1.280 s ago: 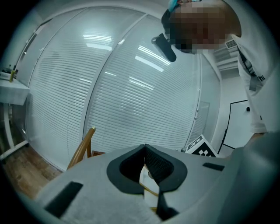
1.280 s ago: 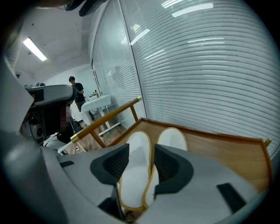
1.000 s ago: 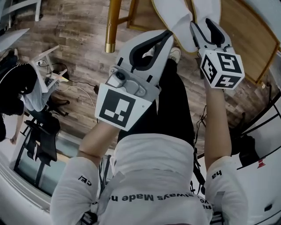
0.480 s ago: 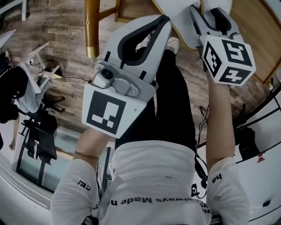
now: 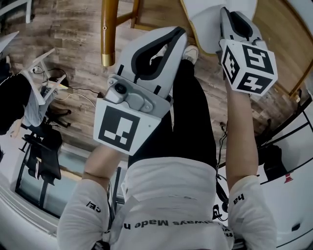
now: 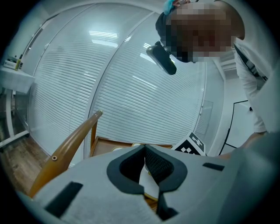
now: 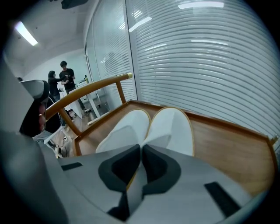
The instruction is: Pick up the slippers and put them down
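Two white slippers with yellow-trimmed soles, one [image 7: 124, 129] beside the other [image 7: 175, 129], lie side by side on a wooden chair seat [image 7: 218, 140]. In the head view the slippers [image 5: 208, 22] show at the top edge. My right gripper [image 7: 141, 148] has just been closing. Its jaws now stand shut where the slippers' inner edges meet, and a yellow-trimmed edge shows between them. In the head view the right gripper [image 5: 226, 10] rests over the slippers. My left gripper [image 5: 180, 32] hangs above the person's leg, tips together, holding nothing. A bit of slipper [image 6: 145, 181] shows past the left gripper [image 6: 145, 148].
The chair's curved wooden armrest [image 7: 87, 89] runs along the seat's left, and its leg [image 5: 108, 29] stands on the plank floor. White blinds [image 7: 210, 57] back the chair. The person's black trouser leg [image 5: 190, 107] and shoe [image 5: 191, 52] are below. Cables [image 5: 78, 93] lie on the floor at left.
The right gripper's jaws went from wide open to shut at the slippers. Both grippers sank slightly toward the chair.
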{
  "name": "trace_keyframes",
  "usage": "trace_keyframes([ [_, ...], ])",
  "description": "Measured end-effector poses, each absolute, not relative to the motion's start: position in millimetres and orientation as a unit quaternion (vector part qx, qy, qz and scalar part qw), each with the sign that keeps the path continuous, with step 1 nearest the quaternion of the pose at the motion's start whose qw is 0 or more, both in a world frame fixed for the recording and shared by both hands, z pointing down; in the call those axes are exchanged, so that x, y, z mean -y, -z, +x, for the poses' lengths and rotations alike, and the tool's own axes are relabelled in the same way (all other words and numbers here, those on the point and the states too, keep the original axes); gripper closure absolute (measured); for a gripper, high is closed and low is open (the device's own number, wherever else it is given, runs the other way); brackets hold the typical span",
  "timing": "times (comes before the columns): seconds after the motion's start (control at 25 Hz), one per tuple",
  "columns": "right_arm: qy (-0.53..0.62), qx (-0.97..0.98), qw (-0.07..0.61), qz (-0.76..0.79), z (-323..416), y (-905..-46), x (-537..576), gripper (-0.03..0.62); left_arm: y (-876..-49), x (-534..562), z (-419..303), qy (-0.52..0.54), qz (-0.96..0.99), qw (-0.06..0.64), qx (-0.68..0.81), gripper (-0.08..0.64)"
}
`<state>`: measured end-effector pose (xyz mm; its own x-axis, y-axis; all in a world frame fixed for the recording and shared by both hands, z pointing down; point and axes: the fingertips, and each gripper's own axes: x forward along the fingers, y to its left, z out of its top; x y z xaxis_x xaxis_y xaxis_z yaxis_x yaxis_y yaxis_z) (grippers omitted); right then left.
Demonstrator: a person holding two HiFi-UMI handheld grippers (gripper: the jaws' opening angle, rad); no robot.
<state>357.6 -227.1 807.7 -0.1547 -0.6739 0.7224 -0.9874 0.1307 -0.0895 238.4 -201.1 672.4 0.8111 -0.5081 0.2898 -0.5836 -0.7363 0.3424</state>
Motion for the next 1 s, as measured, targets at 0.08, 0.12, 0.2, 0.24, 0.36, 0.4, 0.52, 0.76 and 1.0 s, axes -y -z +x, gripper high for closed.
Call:
trace_keyframes([
  [0.08, -0.288, 0.703, 0.265, 0.594, 359, -802, 226, 0.569, -667, 201, 236, -0.088, 0.927, 0.212, 0.297, 0.548],
  [0.12, -0.285, 0.703, 0.264, 0.595, 360, -798, 225, 0.569, -663, 201, 235, -0.087, 0.927, 0.212, 0.298, 0.548],
  [0.2, -0.279, 0.704, 0.264, 0.597, 362, -789, 223, 0.571, -655, 201, 233, -0.086, 0.926, 0.211, 0.3, 0.548],
  [0.24, -0.277, 0.704, 0.264, 0.598, 363, -783, 222, 0.571, -650, 202, 233, -0.086, 0.926, 0.21, 0.302, 0.548],
  [0.36, -0.266, 0.707, 0.258, 0.602, 367, -765, 222, 0.572, -635, 204, 232, -0.082, 0.927, 0.203, 0.305, 0.548],
  [0.4, -0.262, 0.708, 0.256, 0.604, 369, -758, 222, 0.572, -629, 205, 231, -0.081, 0.927, 0.2, 0.307, 0.548],
  [0.52, -0.25, 0.712, 0.248, 0.607, 373, -731, 221, 0.572, -607, 207, 232, -0.076, 0.928, 0.193, 0.31, 0.548],
  [0.76, -0.234, 0.716, 0.225, 0.618, 383, -667, 211, 0.572, -551, 214, 230, -0.063, 0.929, 0.18, 0.318, 0.549],
  [1.0, -0.209, 0.724, 0.203, 0.625, 396, -595, 208, 0.572, -490, 210, 232, -0.053, 0.934, 0.155, 0.317, 0.548],
])
